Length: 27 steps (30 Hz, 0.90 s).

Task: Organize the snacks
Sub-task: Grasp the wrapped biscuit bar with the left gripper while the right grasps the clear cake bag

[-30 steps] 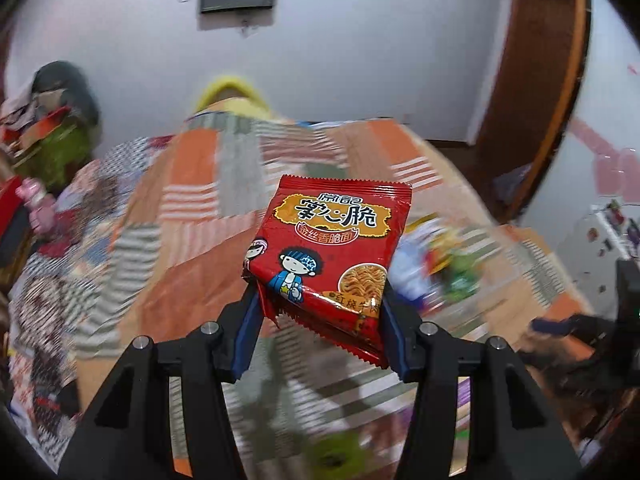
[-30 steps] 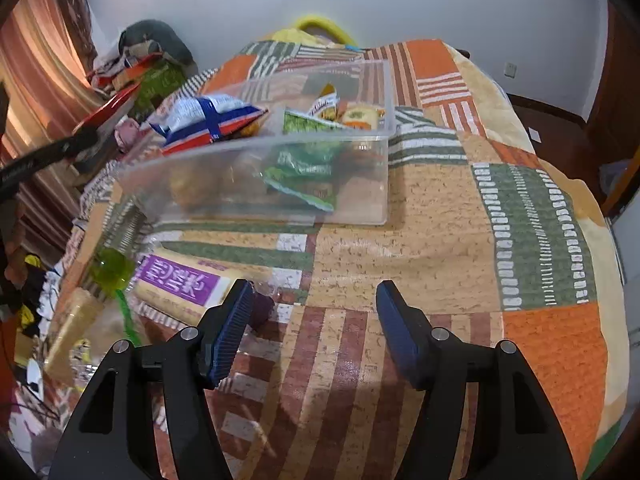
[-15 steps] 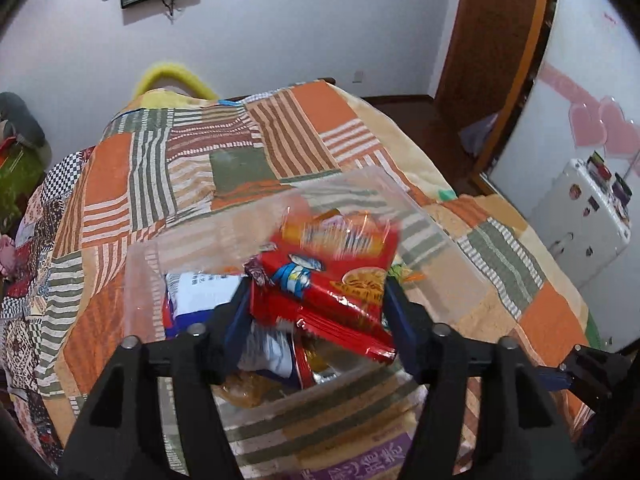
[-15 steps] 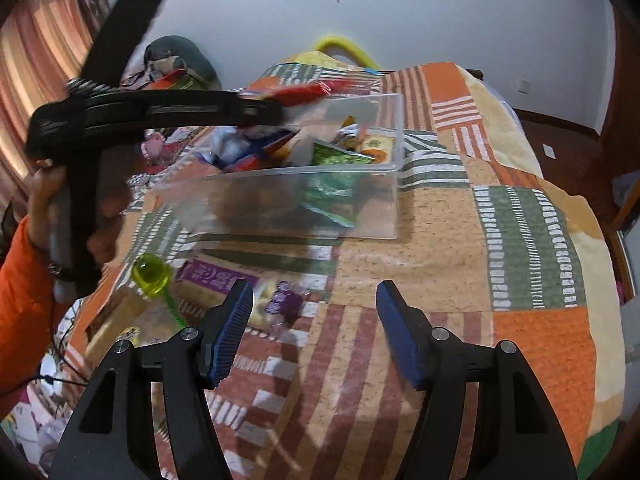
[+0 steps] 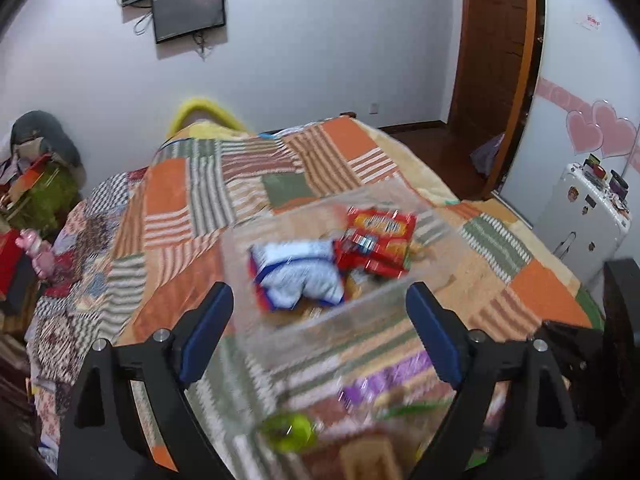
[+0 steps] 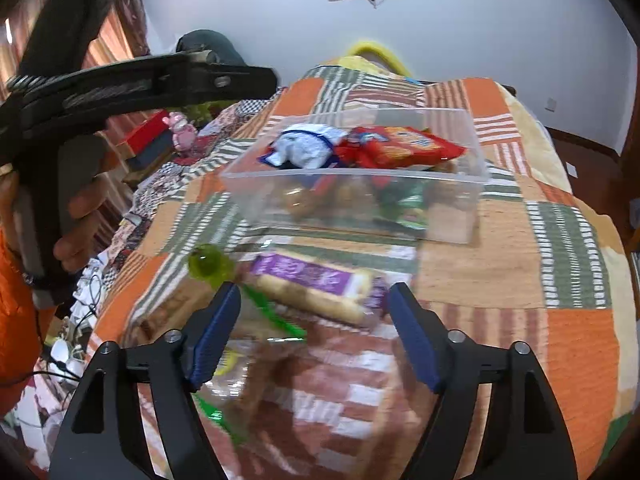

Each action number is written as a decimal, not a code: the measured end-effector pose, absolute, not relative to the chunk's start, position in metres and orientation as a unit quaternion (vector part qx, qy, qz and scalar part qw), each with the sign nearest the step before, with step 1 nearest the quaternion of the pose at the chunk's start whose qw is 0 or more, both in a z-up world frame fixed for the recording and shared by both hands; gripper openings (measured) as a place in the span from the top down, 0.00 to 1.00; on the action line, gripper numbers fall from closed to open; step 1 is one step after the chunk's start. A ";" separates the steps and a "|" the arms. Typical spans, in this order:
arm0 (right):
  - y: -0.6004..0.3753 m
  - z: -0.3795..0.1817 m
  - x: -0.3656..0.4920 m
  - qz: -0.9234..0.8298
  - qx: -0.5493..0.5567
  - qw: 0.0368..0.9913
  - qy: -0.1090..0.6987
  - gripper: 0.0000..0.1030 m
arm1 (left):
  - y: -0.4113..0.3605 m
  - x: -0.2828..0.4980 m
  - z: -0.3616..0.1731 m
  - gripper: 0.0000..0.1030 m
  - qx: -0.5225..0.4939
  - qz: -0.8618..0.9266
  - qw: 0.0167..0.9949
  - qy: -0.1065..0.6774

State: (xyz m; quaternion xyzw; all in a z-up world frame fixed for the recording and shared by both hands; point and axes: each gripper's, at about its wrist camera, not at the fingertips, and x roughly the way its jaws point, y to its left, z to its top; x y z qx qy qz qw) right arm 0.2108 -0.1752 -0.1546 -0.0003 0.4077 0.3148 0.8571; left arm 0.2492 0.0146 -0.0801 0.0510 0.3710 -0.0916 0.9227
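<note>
From the left wrist we see our left claw (image 5: pixel 318 322) spread wide and empty above the near wall of the clear box (image 5: pixel 360 316) on the bed (image 5: pixel 168 216), where the red noodle packet (image 5: pixel 376 242), glossy with a yellow label, lies on top beside a white and blue bag (image 5: pixel 298 276). From the right wrist, our right claw (image 6: pixel 314 328) is also wide and empty, hovering over a purple-labelled biscuit pack (image 6: pixel 316 284) and a green toy (image 6: pixel 210 266) lying on the bed in front of the box.
</note>
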 end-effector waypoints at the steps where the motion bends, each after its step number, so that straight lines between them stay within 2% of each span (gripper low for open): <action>1: -0.171 -0.156 0.209 0.319 0.001 0.854 0.411 0.27 | 0.019 0.243 -0.082 0.13 0.050 -0.088 0.922 0.374; 11: -0.139 -0.186 0.192 0.319 -0.019 0.833 0.452 0.25 | 0.038 0.191 -0.132 0.13 0.027 -0.078 0.900 0.429; 14: -0.142 -0.194 0.192 0.331 -0.004 0.817 0.472 0.30 | 0.033 0.182 -0.143 0.13 0.019 -0.085 0.895 0.437; 16: -0.149 -0.195 0.193 0.339 0.014 0.811 0.477 0.45 | 0.028 0.176 -0.150 0.13 0.017 -0.087 0.892 0.443; 18: -0.156 -0.194 0.192 0.335 0.020 0.814 0.474 0.51 | 0.024 0.173 -0.156 0.13 0.012 -0.091 0.889 0.449; 23: -0.174 -0.188 0.187 0.314 0.022 0.829 0.462 0.55 | 0.014 0.167 -0.170 0.14 0.005 -0.095 0.883 0.459; 26: -0.186 -0.185 0.185 0.299 0.022 0.835 0.462 0.55 | 0.009 0.167 -0.180 0.25 0.002 -0.088 0.880 0.466; 27: -0.188 -0.183 0.185 0.295 0.020 0.838 0.459 0.55 | 0.007 0.167 -0.184 0.33 0.002 -0.086 0.879 0.470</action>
